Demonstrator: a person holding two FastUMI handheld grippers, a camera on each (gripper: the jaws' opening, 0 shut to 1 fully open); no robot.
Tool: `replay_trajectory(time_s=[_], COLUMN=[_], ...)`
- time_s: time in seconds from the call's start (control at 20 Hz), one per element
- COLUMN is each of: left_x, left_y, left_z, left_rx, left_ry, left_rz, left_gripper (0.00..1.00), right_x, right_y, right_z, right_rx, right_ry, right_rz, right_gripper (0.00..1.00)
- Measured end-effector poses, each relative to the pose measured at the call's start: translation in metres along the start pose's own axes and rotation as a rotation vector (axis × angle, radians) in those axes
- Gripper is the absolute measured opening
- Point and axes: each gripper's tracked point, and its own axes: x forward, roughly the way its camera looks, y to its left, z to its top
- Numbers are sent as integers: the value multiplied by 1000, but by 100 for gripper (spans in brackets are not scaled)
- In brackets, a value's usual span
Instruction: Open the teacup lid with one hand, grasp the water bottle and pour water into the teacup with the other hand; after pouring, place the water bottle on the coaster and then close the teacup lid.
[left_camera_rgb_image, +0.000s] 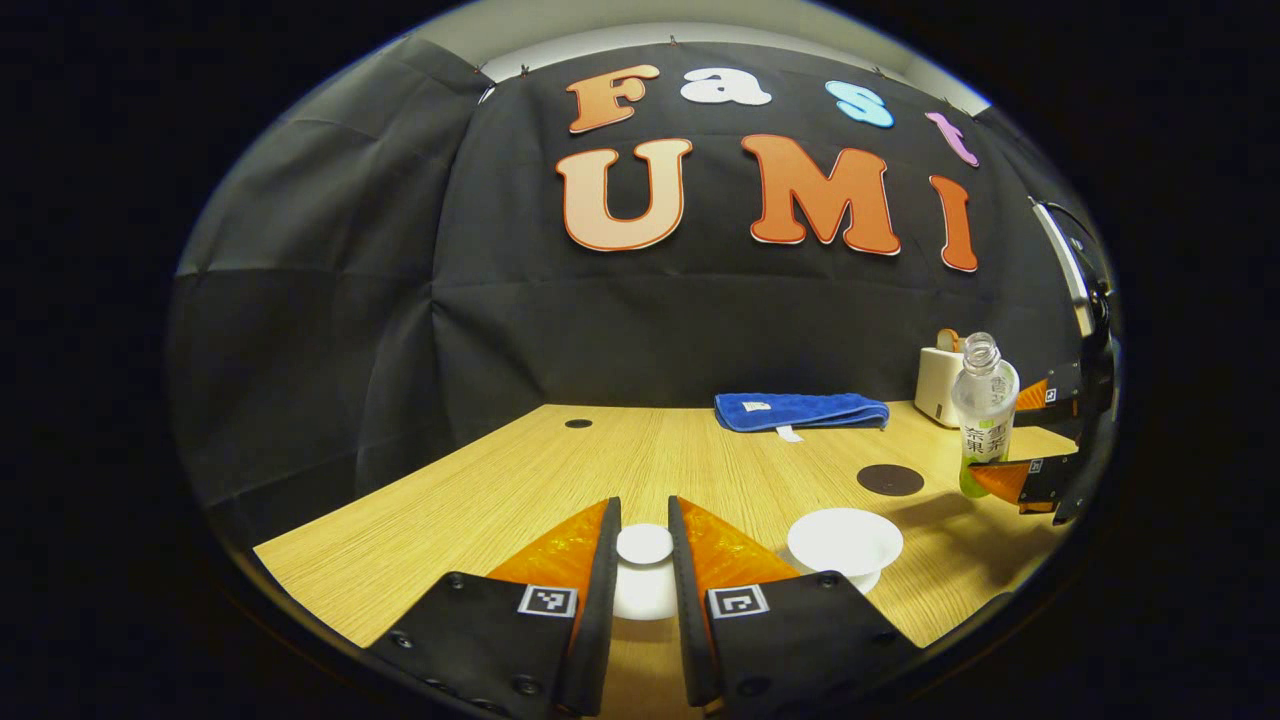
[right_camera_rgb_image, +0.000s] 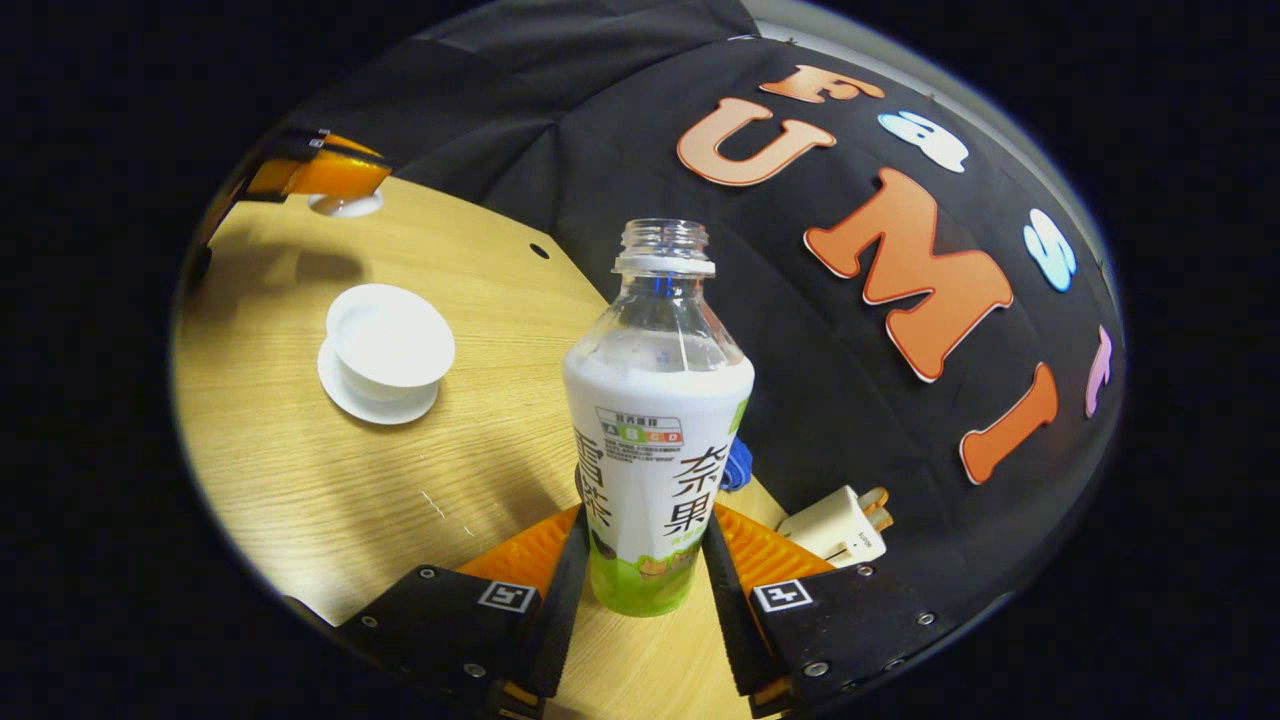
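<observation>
Left gripper (left_camera_rgb_image: 645, 545) clamps the white lid (left_camera_rgb_image: 645, 548) between its fingers, held above the wooden table (left_camera_rgb_image: 560, 470); the open teacup (left_camera_rgb_image: 845, 543) on its saucer (right_camera_rgb_image: 378, 398) sits just right of those fingers, with the dark round coaster (left_camera_rgb_image: 890, 480) beyond it. Right gripper (right_camera_rgb_image: 645, 560) grips the uncapped bottle (right_camera_rgb_image: 655, 440) low on its body, both fingers pressed to its sides, neck upright. From the right gripper view, the teacup lies well off to the fingers' left.

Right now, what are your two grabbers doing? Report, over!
Left gripper fingers shut on the teacup lid, off the open teacup. Right gripper shut on the water bottle, uncapped. Coaster bare. Nothing in the way.
</observation>
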Motion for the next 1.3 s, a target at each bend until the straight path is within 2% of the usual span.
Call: replay_trajectory(time_s=[0.4, 0.45, 0.5, 0.65, 0.7, 0.75, 0.95, 1.3], left_x=[-3, -3, -5, -9, -8, -9, -13, -22], left_y=[21, 24, 26, 34, 35, 37, 41, 57], left_z=[-7, -6, -6, -7, -8, -9, -12, -22], left_rx=[-40, -37, -37, -33, -36, -41, -51, -50], left_ry=[3, 1, -2, -2, -1, 1, 9, 26], left_rz=[20, 25, 30, 36, 37, 39, 40, 61], left_gripper=[34, 34, 34, 34, 34, 34, 34, 34], right_x=[7, 9, 9, 14, 15, 15, 16, 20], right_y=[0, 1, 2, 2, 0, 0, -4, -17], right_z=[14, 13, 11, 14, 17, 20, 34, 40], right_rx=[-350, -389, -417, -485, -510, -534, -624, -850], right_ry=[-39, -39, -36, -43, -46, -48, -79, -123], right_rz=[-65, -73, -74, -90, -100, -111, -146, -261], right_gripper=[64, 68, 64, 64, 61, 64, 64, 64])
